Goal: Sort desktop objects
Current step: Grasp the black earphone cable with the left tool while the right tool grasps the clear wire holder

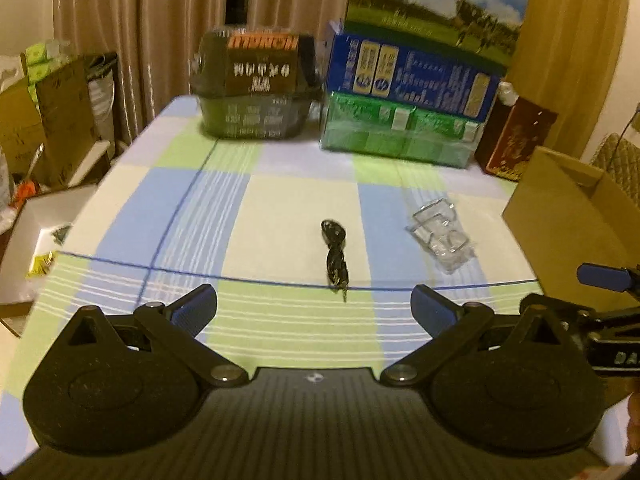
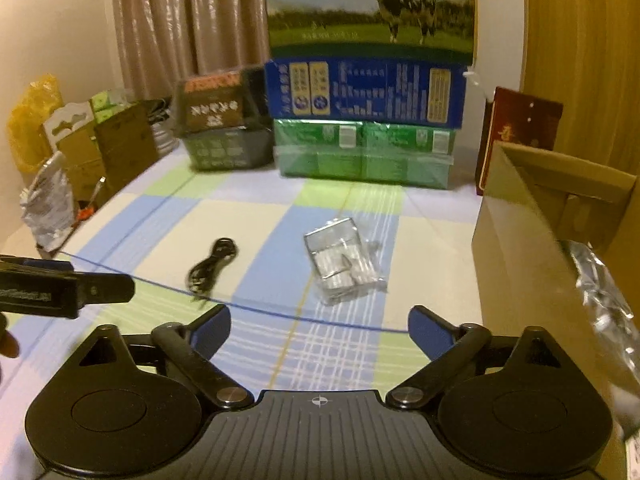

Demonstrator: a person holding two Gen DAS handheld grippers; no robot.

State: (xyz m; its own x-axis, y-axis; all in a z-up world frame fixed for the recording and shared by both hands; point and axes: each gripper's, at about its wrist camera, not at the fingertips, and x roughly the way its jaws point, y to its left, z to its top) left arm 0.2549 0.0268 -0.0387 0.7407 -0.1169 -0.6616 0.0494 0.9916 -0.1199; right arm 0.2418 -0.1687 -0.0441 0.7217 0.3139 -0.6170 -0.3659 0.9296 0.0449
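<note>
A coiled black cable [image 1: 335, 254] lies on the checked tablecloth [image 1: 200, 216], just beyond my left gripper [image 1: 314, 306], which stands open and empty above the near part of the table. To its right lies a clear plastic packet [image 1: 442, 234]. In the right wrist view the same cable [image 2: 212, 266] is left of centre and the packet [image 2: 344, 266] sits ahead of my right gripper [image 2: 320, 326], open with nothing between its fingers. The right gripper's blue fingertip [image 1: 604, 276] shows at the left view's right edge. The left gripper [image 2: 64, 288] pokes in from the right view's left edge.
An open cardboard box [image 2: 532, 240] stands at the table's right edge with a silvery bag [image 2: 608, 300] beside it. At the back are a black basket [image 1: 256, 96], stacked green [image 1: 400, 136] and blue [image 1: 412, 76] cartons, and a dark red box [image 1: 516, 140]. Cardboard boxes [image 1: 52, 120] crowd the floor at left.
</note>
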